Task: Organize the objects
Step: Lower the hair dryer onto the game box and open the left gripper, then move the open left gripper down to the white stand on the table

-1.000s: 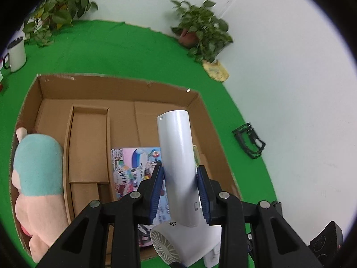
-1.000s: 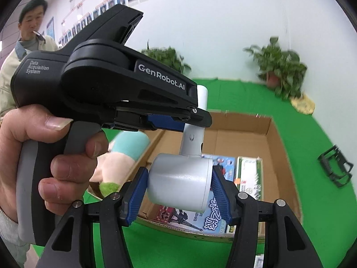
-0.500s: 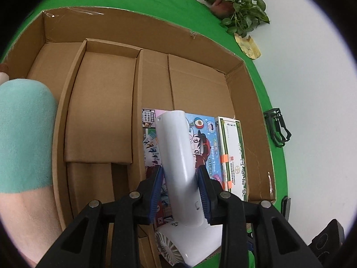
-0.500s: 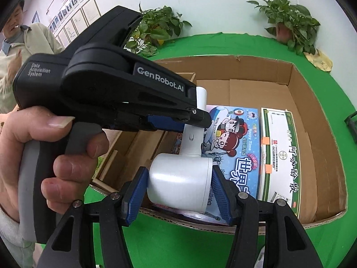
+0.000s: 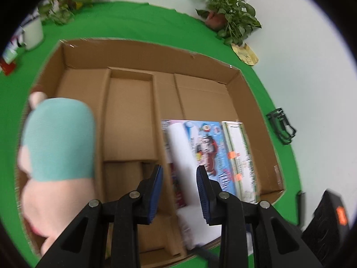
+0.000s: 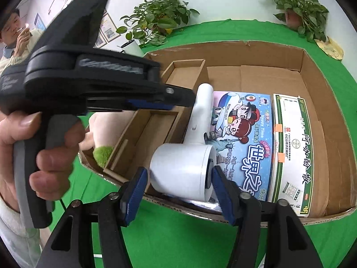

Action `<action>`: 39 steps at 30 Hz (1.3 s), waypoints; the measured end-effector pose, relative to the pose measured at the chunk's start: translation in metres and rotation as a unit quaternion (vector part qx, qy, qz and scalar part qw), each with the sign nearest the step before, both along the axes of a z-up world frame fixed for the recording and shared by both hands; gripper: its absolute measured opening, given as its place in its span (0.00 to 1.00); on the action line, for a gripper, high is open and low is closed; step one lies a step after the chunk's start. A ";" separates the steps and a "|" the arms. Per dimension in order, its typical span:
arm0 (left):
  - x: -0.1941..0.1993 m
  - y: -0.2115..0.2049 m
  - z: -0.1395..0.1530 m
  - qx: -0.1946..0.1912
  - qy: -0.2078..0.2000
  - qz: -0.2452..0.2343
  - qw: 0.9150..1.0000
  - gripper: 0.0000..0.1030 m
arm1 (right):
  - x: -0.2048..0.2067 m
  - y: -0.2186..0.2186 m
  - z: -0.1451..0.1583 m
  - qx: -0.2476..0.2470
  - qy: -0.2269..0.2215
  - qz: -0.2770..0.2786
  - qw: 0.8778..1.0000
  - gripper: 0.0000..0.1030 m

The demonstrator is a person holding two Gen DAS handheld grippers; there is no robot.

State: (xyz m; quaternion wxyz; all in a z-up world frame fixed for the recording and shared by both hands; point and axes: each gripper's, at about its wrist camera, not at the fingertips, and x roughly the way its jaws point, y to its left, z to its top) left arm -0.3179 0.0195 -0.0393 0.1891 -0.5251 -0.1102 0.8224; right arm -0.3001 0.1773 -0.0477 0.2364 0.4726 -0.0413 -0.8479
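A white hair dryer lies in the open cardboard box, on a colourful picture book. Its handle points to the far side; it also shows blurred in the left wrist view. My right gripper is open, its blue pads on either side of the dryer's barrel with gaps. My left gripper is open above the handle, and it also shows in the right wrist view. A pink and teal plush toy lies at the box's left side.
A green and white flat box lies beside the book. A smaller cardboard tray sits in the box's middle. Potted plants, a white mug and a black clip stand around on the green cloth. A person stands at far left.
Both grippers have opened and let go of the hair dryer, which now rests in the box. The left gripper has pulled up and back from the handle.
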 end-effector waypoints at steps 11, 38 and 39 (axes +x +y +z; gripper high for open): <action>0.052 -0.023 -0.020 -0.084 0.041 0.044 0.995 0.28 | 0.029 0.027 0.001 0.008 0.061 -0.014 0.998 1.00; 0.186 0.070 0.021 -0.085 0.217 -0.010 0.972 0.84 | 0.152 0.164 -0.058 0.094 0.068 -0.151 0.982 1.00; 0.185 0.077 0.016 -0.083 0.211 -0.020 0.974 0.84 | 0.152 0.163 -0.060 0.094 0.065 -0.148 0.982 1.00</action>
